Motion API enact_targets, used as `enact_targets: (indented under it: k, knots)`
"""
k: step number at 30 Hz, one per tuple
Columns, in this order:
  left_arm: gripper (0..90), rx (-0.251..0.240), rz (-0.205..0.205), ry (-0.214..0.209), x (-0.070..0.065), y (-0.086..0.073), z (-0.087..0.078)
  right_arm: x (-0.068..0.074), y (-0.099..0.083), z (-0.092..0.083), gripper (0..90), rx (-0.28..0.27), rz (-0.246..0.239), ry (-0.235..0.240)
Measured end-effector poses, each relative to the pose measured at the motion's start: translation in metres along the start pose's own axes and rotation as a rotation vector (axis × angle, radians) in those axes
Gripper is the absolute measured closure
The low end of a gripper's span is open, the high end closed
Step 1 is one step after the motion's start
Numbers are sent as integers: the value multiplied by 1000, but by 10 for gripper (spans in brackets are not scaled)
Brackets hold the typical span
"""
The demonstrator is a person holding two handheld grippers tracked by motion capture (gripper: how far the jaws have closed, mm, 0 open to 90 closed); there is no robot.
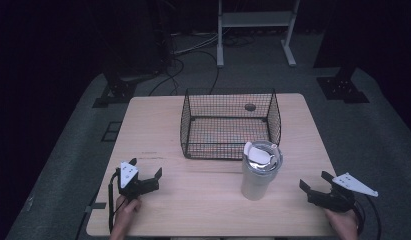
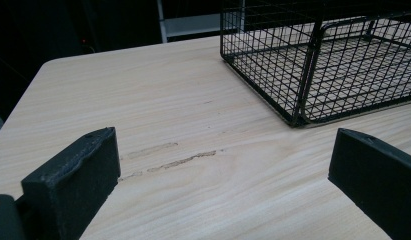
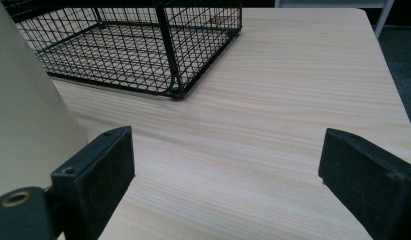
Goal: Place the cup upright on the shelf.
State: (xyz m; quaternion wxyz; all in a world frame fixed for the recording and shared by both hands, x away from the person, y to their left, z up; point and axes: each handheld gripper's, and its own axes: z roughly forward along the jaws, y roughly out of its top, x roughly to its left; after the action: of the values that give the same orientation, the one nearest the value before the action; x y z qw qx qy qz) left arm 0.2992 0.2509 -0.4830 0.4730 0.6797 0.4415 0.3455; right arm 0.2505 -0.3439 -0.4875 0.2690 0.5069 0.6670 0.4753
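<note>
A cream tumbler point(image 1: 260, 171) with a clear lid stands upright on the wooden table point(image 1: 158, 130), just in front of a black wire basket point(image 1: 230, 124). My left gripper point(image 1: 146, 168) rests near the table's front left, open, with nothing between its jaws. My right gripper point(image 1: 314, 181) sits at the front right, open and empty, a short way right of the tumbler. In the right gripper view the tumbler's side point(image 3: 23, 120) rises at the left, beside the left jaw. The basket's corner point(image 2: 298, 117) shows ahead in the left gripper view.
The basket holds nothing that I can see, and a dark round mark point(image 1: 250, 107) lies on the table behind it. A white metal frame point(image 1: 255, 30) and cables stand on the floor beyond the table. Scuff marks point(image 2: 168, 160) streak the wood.
</note>
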Motion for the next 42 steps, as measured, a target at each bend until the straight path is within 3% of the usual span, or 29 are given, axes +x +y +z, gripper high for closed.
enact_targets:
  k: [5,14,28,42]
  knots:
    - [0,2,12,-1,-1,0,0,3,4,1,74,12,-19,23]
    - [0,-2,32,-6,-3,-1,-2,28,22,-9,74,-24,-102,104]
    - [0,-3,34,-4,-4,-1,-2,57,32,-14,73,-3,-197,199]
    - [0,-3,35,-9,-3,-1,-2,82,30,-8,72,8,-244,287]
